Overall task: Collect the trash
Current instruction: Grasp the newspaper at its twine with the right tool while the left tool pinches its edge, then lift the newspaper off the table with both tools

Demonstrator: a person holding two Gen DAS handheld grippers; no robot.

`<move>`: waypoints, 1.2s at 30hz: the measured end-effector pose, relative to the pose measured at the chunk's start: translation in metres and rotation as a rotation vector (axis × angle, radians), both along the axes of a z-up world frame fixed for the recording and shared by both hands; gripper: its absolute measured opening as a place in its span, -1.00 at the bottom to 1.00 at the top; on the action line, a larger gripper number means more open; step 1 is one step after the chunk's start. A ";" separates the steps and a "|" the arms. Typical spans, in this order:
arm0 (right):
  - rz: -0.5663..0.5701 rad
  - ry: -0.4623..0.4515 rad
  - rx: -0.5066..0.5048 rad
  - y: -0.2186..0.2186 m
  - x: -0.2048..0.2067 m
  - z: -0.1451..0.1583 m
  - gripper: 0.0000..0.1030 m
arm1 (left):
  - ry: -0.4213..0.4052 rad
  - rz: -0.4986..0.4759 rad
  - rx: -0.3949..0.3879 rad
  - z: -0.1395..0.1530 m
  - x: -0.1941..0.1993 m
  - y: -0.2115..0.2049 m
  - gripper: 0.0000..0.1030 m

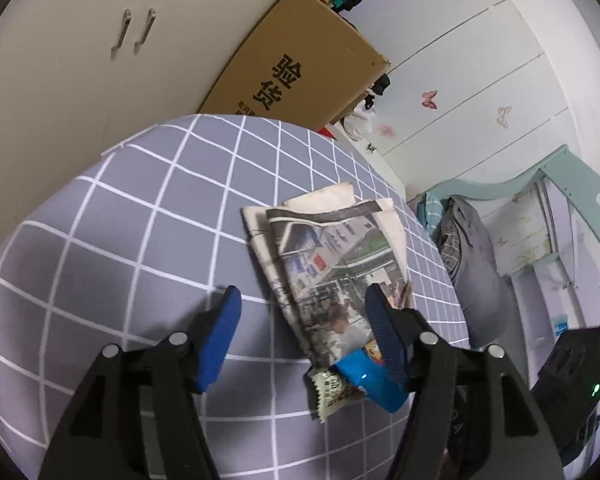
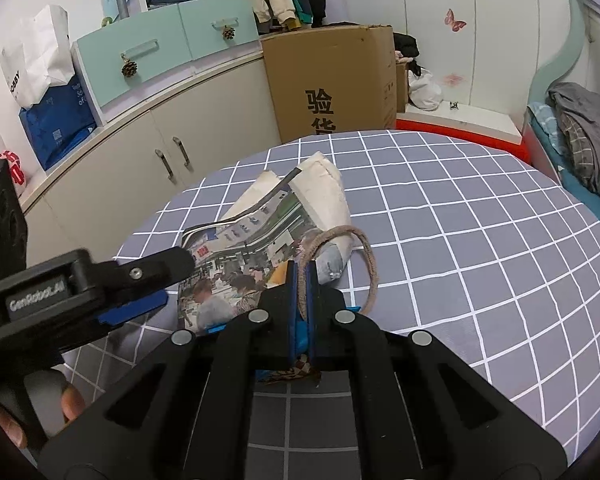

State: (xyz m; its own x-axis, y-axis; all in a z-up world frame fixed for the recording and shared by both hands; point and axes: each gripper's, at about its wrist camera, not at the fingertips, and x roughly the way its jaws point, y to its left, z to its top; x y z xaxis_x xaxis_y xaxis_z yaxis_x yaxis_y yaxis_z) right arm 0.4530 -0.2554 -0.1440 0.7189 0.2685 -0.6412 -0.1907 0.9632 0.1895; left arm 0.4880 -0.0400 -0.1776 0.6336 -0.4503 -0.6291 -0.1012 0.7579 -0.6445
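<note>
A grey tablecloth with a white grid (image 2: 460,248) fills the lower half of both views, with a tall brown cardboard box (image 2: 328,80) standing behind it at the upper centre of the right wrist frame. On the cloth lies a paper bag printed with a street scene (image 1: 332,264), flat on its side — it sits centre-right in the left wrist view and left of centre in the right wrist view. Its brown cord handle (image 2: 360,264) loops up just right of centre. The left gripper (image 1: 300,320) has its blue jaws spread wide, one on bare cloth and the other over the bag's lower right corner, gripping nothing. The right gripper (image 2: 302,276) has its jaws pinched together on the cord handle. A small crinkle-edged snack wrapper (image 1: 332,392) lies at the bag's near end — low in the left wrist frame, beside a blue part of the other tool.
</note>
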 end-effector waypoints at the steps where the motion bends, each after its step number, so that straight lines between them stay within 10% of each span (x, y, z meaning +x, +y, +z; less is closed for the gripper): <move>1: 0.003 0.002 0.000 0.001 0.000 0.000 -0.92 | 0.004 -0.005 -0.030 -0.002 0.002 0.000 0.22; 8: 0.021 0.018 -0.001 0.006 0.001 -0.003 -0.92 | 0.018 -0.017 -0.101 -0.011 0.011 -0.006 -0.06; 11: 0.018 0.022 0.007 0.004 0.002 -0.003 -0.93 | 0.027 0.005 -0.068 -0.017 0.012 -0.006 -0.50; 21: 0.027 0.050 0.006 0.006 0.006 -0.007 -0.92 | 0.051 -0.029 -0.246 -0.030 0.016 0.005 -0.52; 36: 0.008 -0.053 -0.040 0.013 -0.015 0.010 -0.92 | -0.154 -0.086 -0.156 0.017 -0.013 -0.001 -0.94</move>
